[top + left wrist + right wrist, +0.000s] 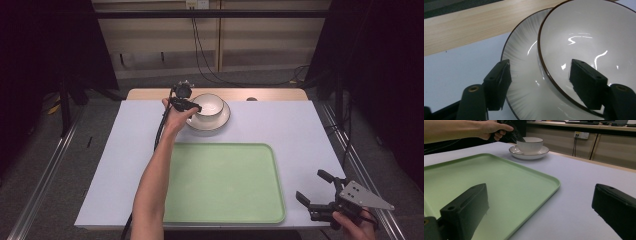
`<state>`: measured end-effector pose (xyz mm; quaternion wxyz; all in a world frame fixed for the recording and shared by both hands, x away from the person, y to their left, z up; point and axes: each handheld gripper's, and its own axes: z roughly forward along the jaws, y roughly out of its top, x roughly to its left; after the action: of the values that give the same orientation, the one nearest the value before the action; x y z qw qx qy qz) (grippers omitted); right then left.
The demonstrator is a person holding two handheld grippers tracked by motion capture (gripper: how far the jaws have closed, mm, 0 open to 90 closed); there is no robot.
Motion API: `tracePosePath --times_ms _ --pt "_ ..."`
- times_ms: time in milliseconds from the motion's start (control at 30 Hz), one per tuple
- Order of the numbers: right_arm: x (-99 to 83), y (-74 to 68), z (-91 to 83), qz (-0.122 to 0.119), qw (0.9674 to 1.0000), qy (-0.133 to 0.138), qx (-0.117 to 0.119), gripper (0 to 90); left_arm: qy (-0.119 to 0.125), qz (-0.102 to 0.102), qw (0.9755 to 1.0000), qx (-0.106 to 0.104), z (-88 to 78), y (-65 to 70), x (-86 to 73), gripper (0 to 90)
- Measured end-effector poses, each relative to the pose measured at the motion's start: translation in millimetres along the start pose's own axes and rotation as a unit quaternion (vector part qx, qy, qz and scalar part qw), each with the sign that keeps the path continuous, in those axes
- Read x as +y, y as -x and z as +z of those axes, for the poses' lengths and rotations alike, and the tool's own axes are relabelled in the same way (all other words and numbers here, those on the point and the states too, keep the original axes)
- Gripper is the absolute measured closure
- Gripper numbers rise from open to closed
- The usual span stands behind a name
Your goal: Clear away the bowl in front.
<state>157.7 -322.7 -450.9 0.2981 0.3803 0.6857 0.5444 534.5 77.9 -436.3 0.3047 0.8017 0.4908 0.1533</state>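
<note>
Right gripper [316, 192] idle at the near right bench corner, jaws wide apart, nothing between them. Flat pale-green plastic tray [260, 200] at near centre, bare, nothing loaded yet. Far centre: white ceramic bowl with dark rim [209, 104] sits on white ribbed saucer [220, 122], not lifted. Left gripper [540, 77] straddles the bowl's rim, one jaw inside, one outside, part open, pads not yet pressing. Grasp, lift and any move to the tray all remain.

Left tool [192, 106] part-open, right tool [316, 189] wide apart.
</note>
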Motion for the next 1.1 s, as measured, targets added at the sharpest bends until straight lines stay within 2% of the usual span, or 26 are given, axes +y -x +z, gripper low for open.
tracePosePath --times_ms 100,167,200,233,267,333,367,433,600,700,733,767,800,867,900,933,1100 --pt "0.0 0.6 0.2 0.000 1.0000 -0.001 -0.001 0.2 -0.018 -0.005 0.9998 0.001 5.6 -0.2 1.1 37.7" --pt "0.0 0.7 0.2 -0.001 1.0000 -0.002 -0.001 0.2 -0.020 -0.006 0.9998 -0.002 6.6 -0.2 1.5 41.5" --pt "0.1 0.1 -0.4 0.002 1.0000 -0.001 -0.001 0.2 -0.024 -0.018 0.9995 0.004 7.6 0.6 2.4 41.4" --pt "0.1 0.1 -0.4 0.001 1.0000 0.000 0.000 0.2 -0.024 -0.018 0.9995 0.004 7.6 0.6 2.4 42.2" --pt "0.1 0.1 -0.5 0.001 1.0000 -0.001 0.000 0.2 -0.033 -0.023 0.9991 -0.014 9.4 1.9 2.2 43.7" --pt "0.1 0.2 -0.2 0.000 1.0000 -0.001 -0.001 0.2 -0.038 -0.019 0.9989 -0.018 10.9 3.7 1.4 44.4" --pt "0.1 0.0 0.0 0.000 1.0000 0.000 0.002 0.2 -0.036 -0.026 0.9988 -0.020 12.1 5.0 1.0 46.0" --pt "0.3 -0.2 0.0 0.000 1.0000 0.000 0.001 0.2 -0.038 -0.026 0.9987 -0.022 12.7 5.2 1.0 47.6" --pt "0.4 -1.0 -0.6 -0.003 1.0000 -0.001 0.001 0.2 -0.040 -0.029 0.9984 -0.028 14.3 5.0 0.7 59.1" --pt "0.2 -0.6 -0.2 -0.003 1.0000 -0.002 0.000 0.2 -0.038 -0.038 0.9982 -0.026 15.6 4.4 0.3 62.7" --pt "0.4 -0.6 0.1 -0.003 1.0000 -0.002 0.002 0.2 -0.044 -0.039 0.9978 -0.030 16.7 3.1 0.5 63.5" --pt "0.3 -0.6 0.1 -0.003 1.0000 -0.002 0.003 0.2 -0.038 -0.051 0.9976 -0.029 17.6 3.8 0.4 64.7" --pt "0.1 -0.8 0.1 -0.001 1.0000 -0.003 0.003 0.2 -0.046 -0.041 0.9977 -0.028 16.7 1.3 0.9 66.6" --pt "0.0 -0.6 0.3 -0.001 1.0000 -0.002 0.000 0.2 -0.040 -0.062 0.9967 -0.033 17.2 -1.3 1.3 71.1" --pt "0.0 -0.6 0.3 -0.001 1.0000 -0.002 0.000 0.2 -0.040 -0.062 0.9967 -0.033 17.2 -1.3 1.3 72.9" --pt "0.1 -0.3 -0.3 0.000 1.0000 0.000 0.000 0.2 -0.041 -0.070 0.9958 -0.041 17.9 -4.4 1.7 73.7" --pt "-0.1 -0.2 0.2 -0.002 1.0000 -0.001 0.002 0.2 -0.041 -0.077 0.9949 -0.051 19.2 -7.0 1.5 74.1"
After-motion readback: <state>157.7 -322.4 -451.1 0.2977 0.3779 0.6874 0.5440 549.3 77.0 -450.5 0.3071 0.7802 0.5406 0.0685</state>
